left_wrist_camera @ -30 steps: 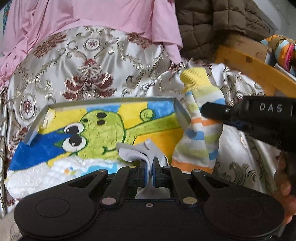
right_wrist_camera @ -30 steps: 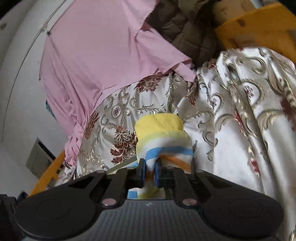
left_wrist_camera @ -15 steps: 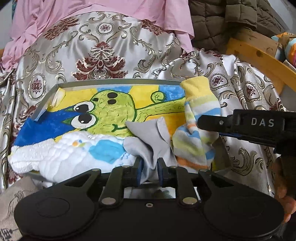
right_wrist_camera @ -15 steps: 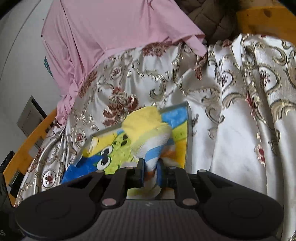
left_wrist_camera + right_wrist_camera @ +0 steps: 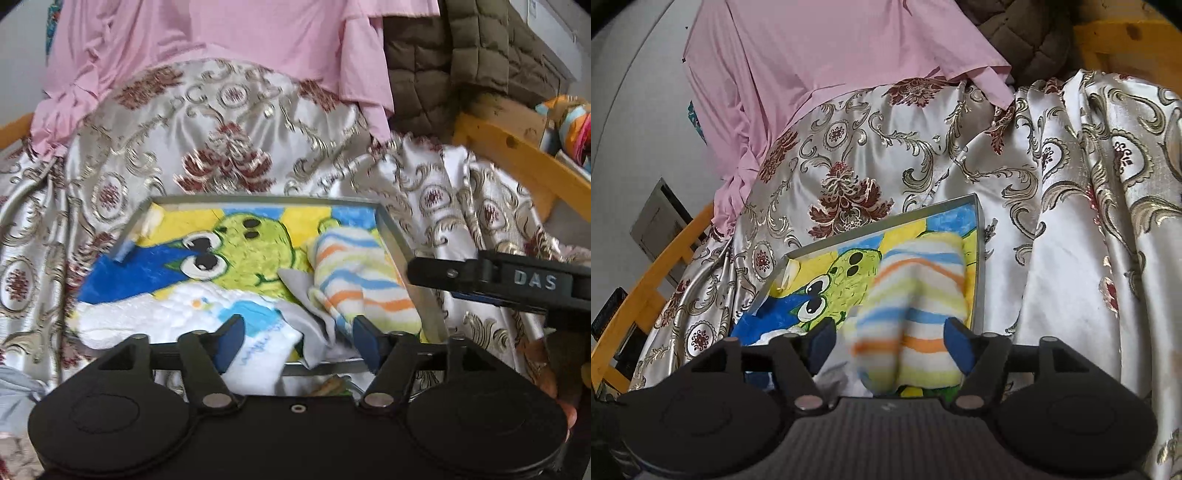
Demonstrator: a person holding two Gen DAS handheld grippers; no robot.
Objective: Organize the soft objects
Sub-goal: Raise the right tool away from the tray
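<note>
Left gripper [image 5: 297,345]: we find its jaws spread wide at the lower centre of the left wrist view, with nothing held between them.
Right gripper [image 5: 890,343]: we find its jaws equally wide apart in the lower centre of its own view; the striped sock [image 5: 916,314] lies between the pads but is not clamped.
Striped sock: it lies inside the tray [image 5: 399,240], along the right wall, right of centre in the left view.
Grey sock [image 5: 306,310]: we see it crumpled just left of the striped sock, touching it, with its near end draped at the tray's front rim.
White quilted cloth [image 5: 177,317]: it fills the tray's lower left and spills over the front edge.
Cartoon towel [image 5: 240,251]: it lines the tray floor beneath the rest.
Support: the tray rests on a patterned satin cover [image 5: 221,147], which looks slippery and uneven.
Risk one: we judge that the grey sock could slide out over the front rim, since part of it overhangs.
Risk two: we judge that a withdrawing pad could snag loose fabric and drag either sock back out.
Risk three: we judge that a nudge against the rim could shift the tray on the satin.
</note>
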